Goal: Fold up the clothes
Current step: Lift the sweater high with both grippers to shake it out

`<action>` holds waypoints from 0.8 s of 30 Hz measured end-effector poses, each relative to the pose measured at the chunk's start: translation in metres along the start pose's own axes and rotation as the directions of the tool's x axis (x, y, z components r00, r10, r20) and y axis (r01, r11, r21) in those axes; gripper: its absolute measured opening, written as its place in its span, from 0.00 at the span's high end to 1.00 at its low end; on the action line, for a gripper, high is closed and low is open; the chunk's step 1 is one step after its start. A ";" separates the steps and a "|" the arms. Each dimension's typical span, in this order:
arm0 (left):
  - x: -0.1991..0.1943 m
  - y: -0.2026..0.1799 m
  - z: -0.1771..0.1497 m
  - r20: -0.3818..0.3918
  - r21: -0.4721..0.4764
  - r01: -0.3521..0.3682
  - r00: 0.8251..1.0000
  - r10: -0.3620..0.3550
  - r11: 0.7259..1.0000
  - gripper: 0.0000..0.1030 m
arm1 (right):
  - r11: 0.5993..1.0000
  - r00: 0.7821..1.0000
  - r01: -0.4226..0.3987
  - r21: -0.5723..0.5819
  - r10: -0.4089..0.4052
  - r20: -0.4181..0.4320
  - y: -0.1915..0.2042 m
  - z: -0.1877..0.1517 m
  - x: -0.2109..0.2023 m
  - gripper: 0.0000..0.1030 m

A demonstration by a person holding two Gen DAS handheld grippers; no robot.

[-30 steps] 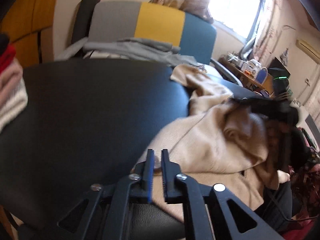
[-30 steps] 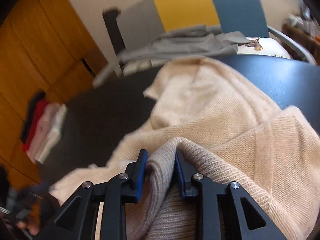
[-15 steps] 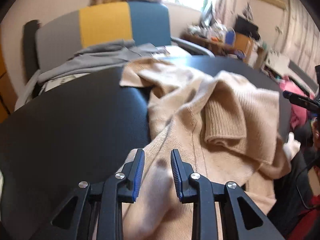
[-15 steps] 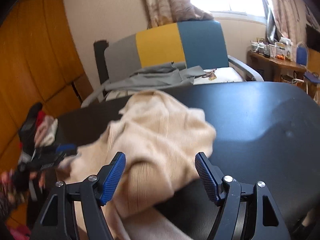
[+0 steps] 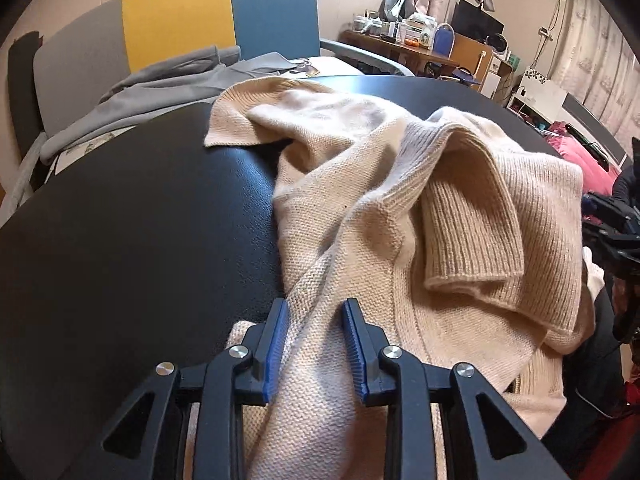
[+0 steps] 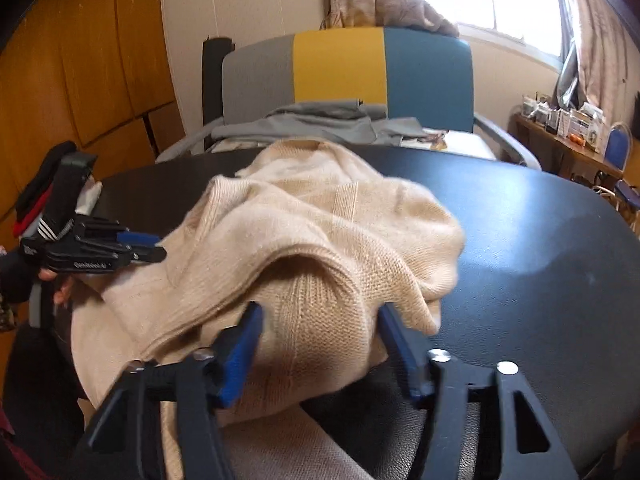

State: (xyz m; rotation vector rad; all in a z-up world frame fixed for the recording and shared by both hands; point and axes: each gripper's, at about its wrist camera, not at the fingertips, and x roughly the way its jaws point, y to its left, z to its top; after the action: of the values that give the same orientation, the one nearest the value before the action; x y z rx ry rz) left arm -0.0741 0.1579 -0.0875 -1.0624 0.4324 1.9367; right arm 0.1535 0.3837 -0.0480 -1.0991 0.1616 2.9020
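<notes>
A cream knit sweater (image 5: pixel 420 208) lies crumpled on the black table (image 5: pixel 140 220), with a ribbed cuff or hem folded over at the right. My left gripper (image 5: pixel 316 320) has its jaws partly apart around a ridge of the sweater near the table's front edge. In the right wrist view the sweater (image 6: pixel 320 240) is heaped in the middle of the table (image 6: pixel 540 240). My right gripper (image 6: pixel 320 328) is open wide, its fingers either side of a fold. The left gripper (image 6: pixel 136 250) shows at the left in this view.
A grey, yellow and blue chair (image 6: pixel 348 68) stands behind the table with grey clothes (image 6: pixel 320 120) on its seat. Folded clothes (image 6: pixel 36 192) are stacked at the table's left. A cluttered desk (image 5: pixel 420 40) and pink fabric (image 5: pixel 576 152) lie at the right.
My right gripper let go of the sweater fold, opened wide and now straddles it again. My left gripper opened and moved onto the sweater's near edge.
</notes>
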 end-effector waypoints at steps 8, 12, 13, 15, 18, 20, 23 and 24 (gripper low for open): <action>0.002 0.001 0.006 -0.009 0.031 -0.014 1.000 0.014 0.999 0.67 | 1.000 1.000 -0.002 0.023 0.002 -0.012 -0.004 -0.012 0.007 0.65; 0.015 0.001 0.007 -0.026 0.021 0.008 1.000 -0.008 1.000 0.61 | 0.999 1.000 -0.007 0.034 0.008 -0.017 -0.007 -0.015 0.010 0.67; 0.016 -0.002 0.006 -0.021 0.027 0.002 1.000 -0.002 1.000 0.60 | 0.999 1.000 -0.007 0.041 0.008 -0.017 -0.007 -0.015 0.011 0.67; 0.015 -0.010 0.003 -0.011 0.049 -0.028 1.000 0.029 0.998 0.60 | 0.998 1.000 0.001 0.062 0.000 -0.021 -0.009 -0.017 0.013 0.61; 0.009 -0.027 -0.004 0.010 0.103 -0.123 0.992 0.122 0.987 0.69 | 0.997 0.999 0.013 0.079 -0.010 -0.040 -0.010 -0.019 0.017 0.54; 0.003 -0.044 -0.009 0.031 0.169 -0.205 0.979 0.203 0.964 0.88 | 0.996 0.999 0.015 0.085 -0.011 -0.041 -0.011 -0.018 0.016 0.65; -0.013 -0.062 -0.013 0.088 0.217 -0.282 0.959 0.269 0.935 0.90 | 0.994 0.999 0.045 0.096 -0.044 -0.016 -0.009 -0.015 0.007 0.83; -0.023 -0.063 -0.013 0.122 0.204 -0.297 0.953 0.277 0.933 0.91 | 0.993 0.998 0.063 0.100 -0.063 0.002 -0.010 -0.012 0.002 0.84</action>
State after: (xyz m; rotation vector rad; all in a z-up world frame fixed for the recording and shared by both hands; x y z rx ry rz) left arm -0.0098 0.1735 -0.0704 -0.7976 0.7681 2.1239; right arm 0.1610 0.3919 -0.0590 -1.0608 0.2640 2.8074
